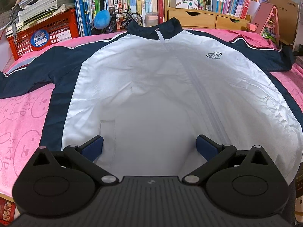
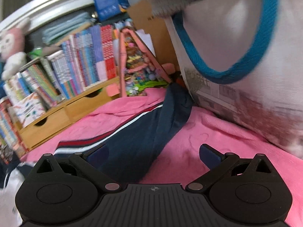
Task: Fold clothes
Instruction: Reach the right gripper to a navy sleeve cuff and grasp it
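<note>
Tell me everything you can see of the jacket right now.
The jacket lies front up and spread flat on the pink towel, collar toward the books. White front panels, navy collar, sleeves and side strips, thin white piping along the sleeves, a pale zipper closed to the neck, a small navy chest logo, one slit pocket. The fabric looks thin, smooth and lightly creased. Both sleeves stretch outward. The open left gripper hovers above the hem; the open right gripper faces one sleeve.

White and navy zip jacket [image 1: 151, 87], front up, flat, sleeves spread wide
</note>
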